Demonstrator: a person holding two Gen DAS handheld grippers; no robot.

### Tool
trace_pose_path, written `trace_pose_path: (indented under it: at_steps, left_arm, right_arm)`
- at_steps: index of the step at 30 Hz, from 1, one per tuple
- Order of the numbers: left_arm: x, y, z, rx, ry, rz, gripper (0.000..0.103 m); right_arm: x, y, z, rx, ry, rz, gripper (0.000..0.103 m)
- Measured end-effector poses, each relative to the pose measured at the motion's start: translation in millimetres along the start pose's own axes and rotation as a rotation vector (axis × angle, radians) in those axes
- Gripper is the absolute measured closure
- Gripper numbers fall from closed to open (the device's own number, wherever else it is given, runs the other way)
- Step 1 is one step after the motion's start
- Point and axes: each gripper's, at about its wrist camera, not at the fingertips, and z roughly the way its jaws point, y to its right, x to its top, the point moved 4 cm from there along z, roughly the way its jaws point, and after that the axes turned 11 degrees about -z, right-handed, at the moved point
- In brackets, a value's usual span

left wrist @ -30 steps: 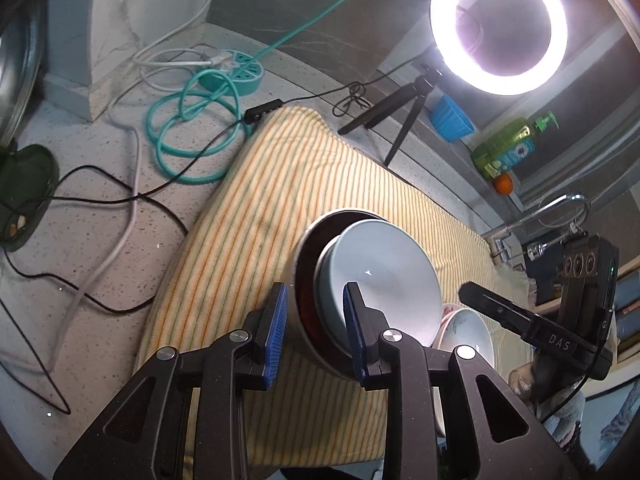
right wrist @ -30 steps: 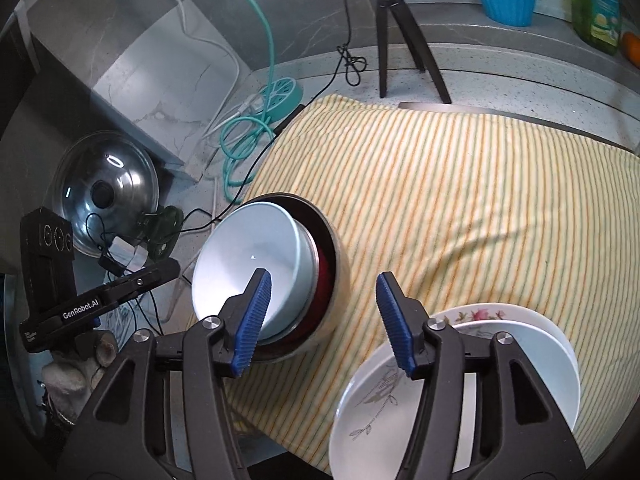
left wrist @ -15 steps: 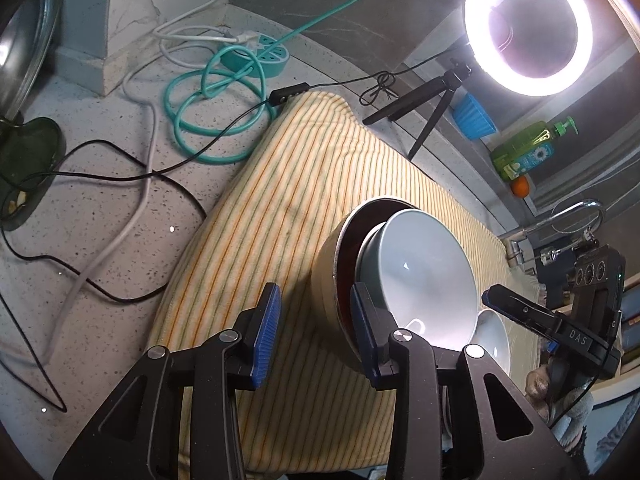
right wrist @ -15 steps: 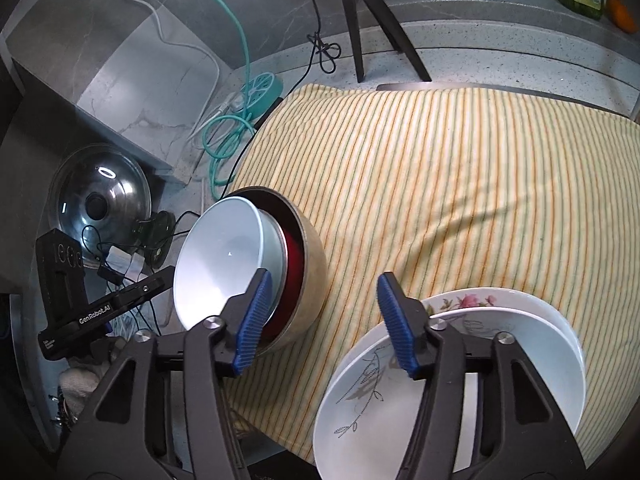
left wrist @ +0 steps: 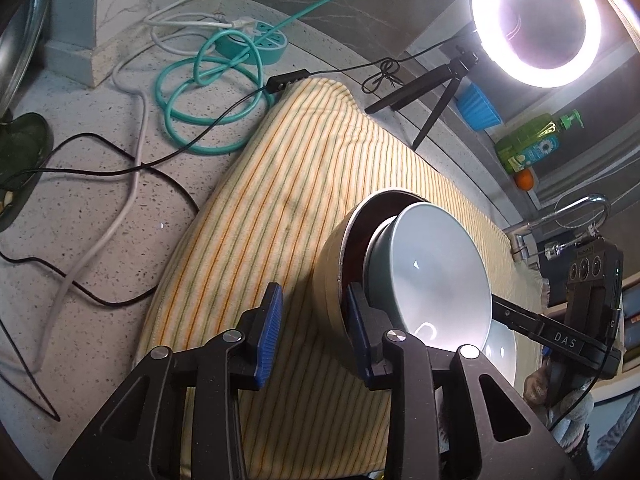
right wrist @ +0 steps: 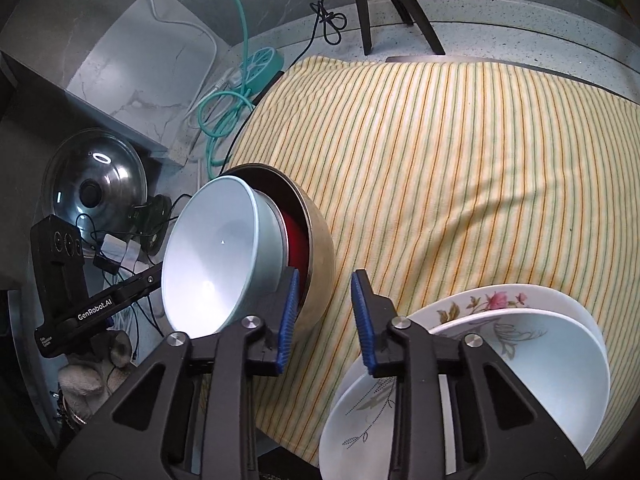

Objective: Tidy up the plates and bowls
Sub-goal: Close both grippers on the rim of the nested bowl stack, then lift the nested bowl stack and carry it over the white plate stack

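A pale blue bowl [left wrist: 434,270] [right wrist: 218,256] sits tilted inside a metal bowl [left wrist: 332,256] [right wrist: 318,252] with a red lining, on the striped yellow cloth [left wrist: 280,200] [right wrist: 460,168]. My left gripper [left wrist: 314,330] is open, its jaws astride the metal bowl's near wall, one finger inside the rim. My right gripper [right wrist: 326,316] is open, its jaws astride the metal bowl's wall from the other side. A stack of white floral plates with a white bowl [right wrist: 536,364] lies at the cloth's near right edge.
A ring light on a black tripod [left wrist: 432,92] stands at the back. Teal hose [left wrist: 208,92], a teal power strip and black and white cables lie on the speckled counter [left wrist: 80,208]. A steel pot lid [right wrist: 96,184] leans at the left. A blue cup and green soap bottle [left wrist: 528,140] stand behind.
My left gripper opened and let go of the bowls' rim. The right gripper closed in towards the metal bowl, its jaws narrower than before. The two bowls have tipped further.
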Motion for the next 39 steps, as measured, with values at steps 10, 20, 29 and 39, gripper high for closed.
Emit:
trace_pose_path:
  at_steps: [10,20,29,39]
  left_arm:
    - [3,3,9,-0.012,-0.023,0.003,0.083]
    - [0,10,8,0.002,-0.022,0.028,0.093]
    - [0,18,-1,-0.009,-0.007,0.034,0.093]
    - [-5,43,-13,-0.044,0.008,0.071,0.093]
  right_arm:
    - [4,-9,10,0.005,-0.022,-0.016,0.089]
    - [7,-11,9,-0.007,-0.03,-0.022,0.089]
    - [9,-12,-5,-0.008,-0.012,-0.032,0.089]
    - [3,-6,-39,0.0,0.025,-0.024,0.089]
